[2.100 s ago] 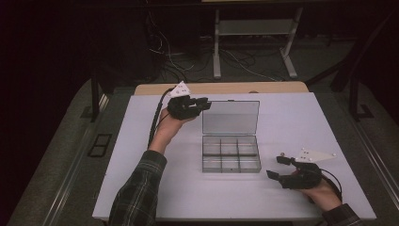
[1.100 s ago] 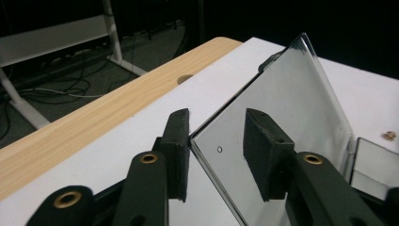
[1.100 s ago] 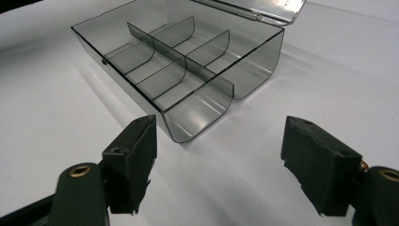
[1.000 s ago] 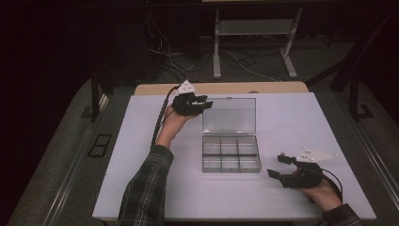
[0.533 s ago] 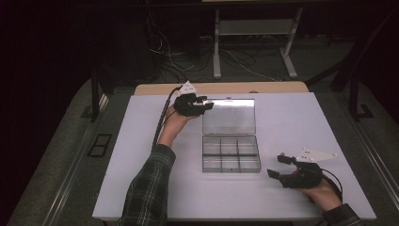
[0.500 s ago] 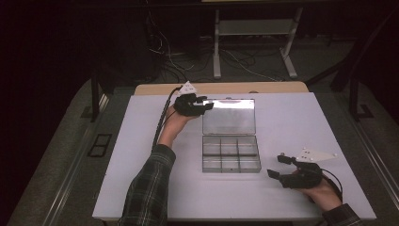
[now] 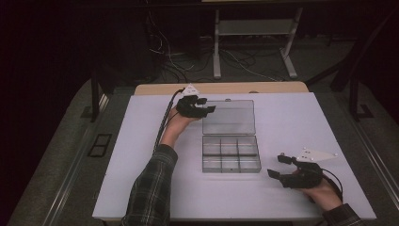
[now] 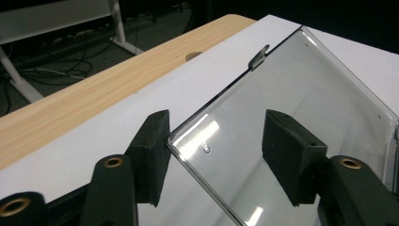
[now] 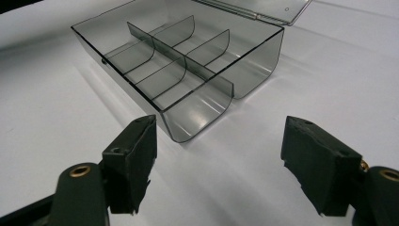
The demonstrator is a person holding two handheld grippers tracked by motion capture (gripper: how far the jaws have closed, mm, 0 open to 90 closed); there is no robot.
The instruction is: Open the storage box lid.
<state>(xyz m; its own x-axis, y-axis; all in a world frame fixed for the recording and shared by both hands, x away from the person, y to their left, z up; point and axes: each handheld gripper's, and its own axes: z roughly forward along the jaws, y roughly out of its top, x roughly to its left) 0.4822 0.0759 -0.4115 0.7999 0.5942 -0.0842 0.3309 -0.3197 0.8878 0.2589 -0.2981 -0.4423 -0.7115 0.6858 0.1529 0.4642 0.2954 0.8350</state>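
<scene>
The clear box [image 7: 231,154] is lying open in the middle of the table [image 7: 117,155], its lid [image 7: 229,117] flat toward the far edge. The left gripper [image 7: 209,104] is at the lid's left corner; its jaws have just been opening and are gripping nothing, the corner between them. The right gripper [image 7: 277,166] is waiting half open, empty, near the box's right side.

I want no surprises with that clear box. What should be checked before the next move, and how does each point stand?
1. Clear plastic lid folded fully back, flat on the white table: ok.
2. Left gripper free of the lid: ok, jaws have just been opening, a lid corner between them.
3. Right gripper open, holding nothing: ok.
4. Clear six-compartment box empty: ok.
5. Small latch tab intact: cannot tell.
</scene>
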